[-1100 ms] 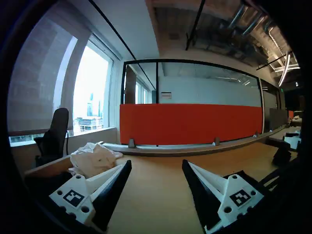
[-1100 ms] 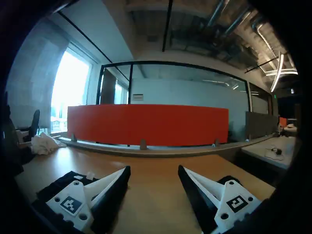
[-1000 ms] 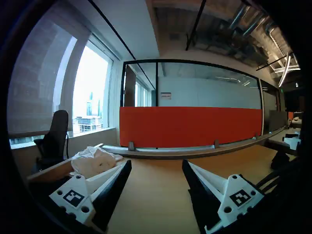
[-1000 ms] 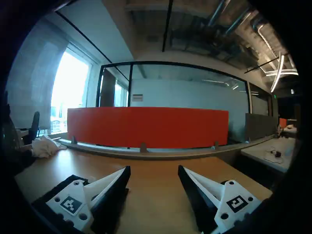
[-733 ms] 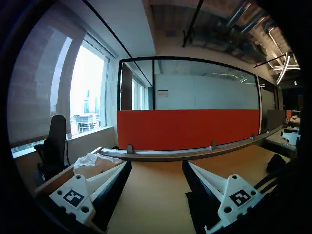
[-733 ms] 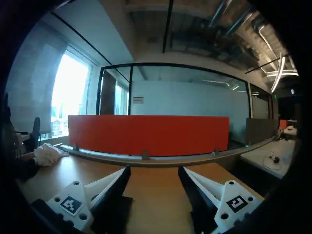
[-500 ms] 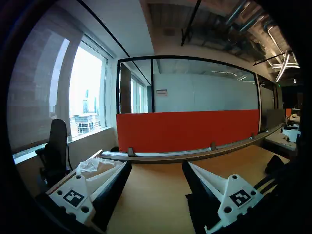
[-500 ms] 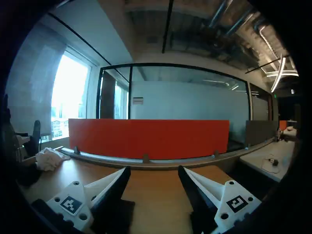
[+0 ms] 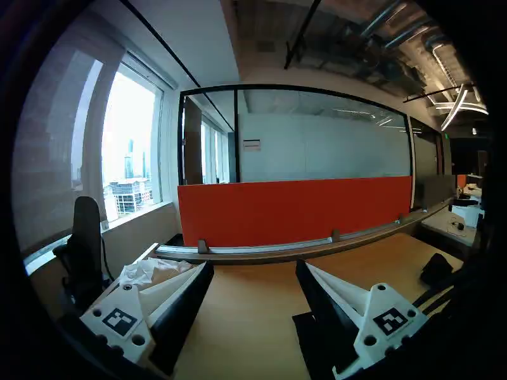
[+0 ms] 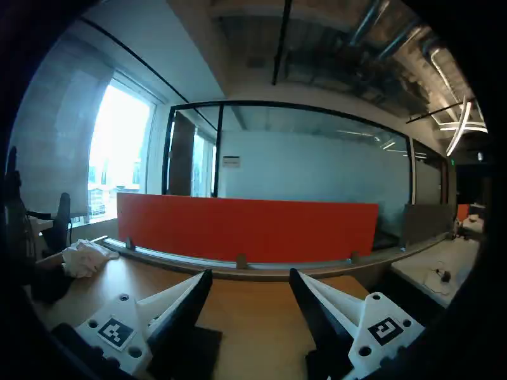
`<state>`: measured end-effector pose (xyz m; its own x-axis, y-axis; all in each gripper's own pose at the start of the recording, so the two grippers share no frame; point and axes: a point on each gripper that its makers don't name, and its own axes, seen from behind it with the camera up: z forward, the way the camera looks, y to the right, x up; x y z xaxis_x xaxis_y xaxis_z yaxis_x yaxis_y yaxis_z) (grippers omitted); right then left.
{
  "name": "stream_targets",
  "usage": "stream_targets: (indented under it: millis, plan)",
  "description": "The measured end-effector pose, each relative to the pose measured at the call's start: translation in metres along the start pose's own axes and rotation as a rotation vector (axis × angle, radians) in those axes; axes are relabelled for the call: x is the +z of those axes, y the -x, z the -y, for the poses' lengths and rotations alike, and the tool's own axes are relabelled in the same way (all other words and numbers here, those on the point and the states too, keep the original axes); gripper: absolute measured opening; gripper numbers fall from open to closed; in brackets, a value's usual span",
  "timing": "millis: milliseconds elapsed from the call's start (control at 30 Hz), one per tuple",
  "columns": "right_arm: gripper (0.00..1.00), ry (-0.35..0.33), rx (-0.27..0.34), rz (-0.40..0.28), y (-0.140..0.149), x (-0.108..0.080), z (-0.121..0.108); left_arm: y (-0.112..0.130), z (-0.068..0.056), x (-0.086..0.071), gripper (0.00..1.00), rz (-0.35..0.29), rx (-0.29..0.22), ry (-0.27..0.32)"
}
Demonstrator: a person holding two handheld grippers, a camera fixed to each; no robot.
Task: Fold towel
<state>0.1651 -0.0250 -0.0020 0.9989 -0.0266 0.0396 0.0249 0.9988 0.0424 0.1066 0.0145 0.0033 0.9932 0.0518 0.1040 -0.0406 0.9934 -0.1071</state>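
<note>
A crumpled white towel (image 9: 149, 272) lies in a heap at the far left end of the wooden desk (image 9: 253, 304), partly hidden behind the left finger in the left gripper view. The same towel (image 10: 85, 258) is small and far off at the left in the right gripper view. My left gripper (image 9: 253, 269) hangs open above the desk with nothing between its fingers, the towel ahead and to its left. My right gripper (image 10: 250, 278) is open too, empty, well away from the towel.
An orange divider panel (image 9: 291, 212) runs along the desk's far edge. A black office chair (image 9: 85, 244) stands by the window at left. A dark object (image 9: 437, 269) sits on the desk at the right. Another desk (image 10: 437, 259) lies beyond at right.
Both views have tilted upward and shifted, so the towel sits lower and more hidden behind the left finger. Both grippers stayed open and empty.
</note>
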Motion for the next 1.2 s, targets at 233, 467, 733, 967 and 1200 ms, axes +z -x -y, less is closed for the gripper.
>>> stream_targets:
  millis: [233,467,733,967,1200]
  plan:
    - [0.94,-0.064,-0.029,0.031,-0.002,0.002,0.012,0.001,-0.011,-0.001,0.96,0.037,-0.004,0.053]
    - [0.94,-0.166,-0.072,0.091,0.006,0.003,0.032,0.006,-0.023,-0.005,0.96,0.086,0.029,0.121]
    - [0.94,-0.287,-0.132,0.166,0.021,0.001,0.053,0.021,-0.036,-0.005,0.96,0.149,0.085,0.208]
    - [0.94,-0.354,-0.164,0.217,0.034,-0.002,0.064,0.036,-0.047,-0.004,0.96,0.19,0.106,0.262]
    - [0.94,-0.396,-0.187,0.255,0.048,-0.002,0.072,0.058,-0.061,-0.004,0.96,0.237,0.144,0.322]
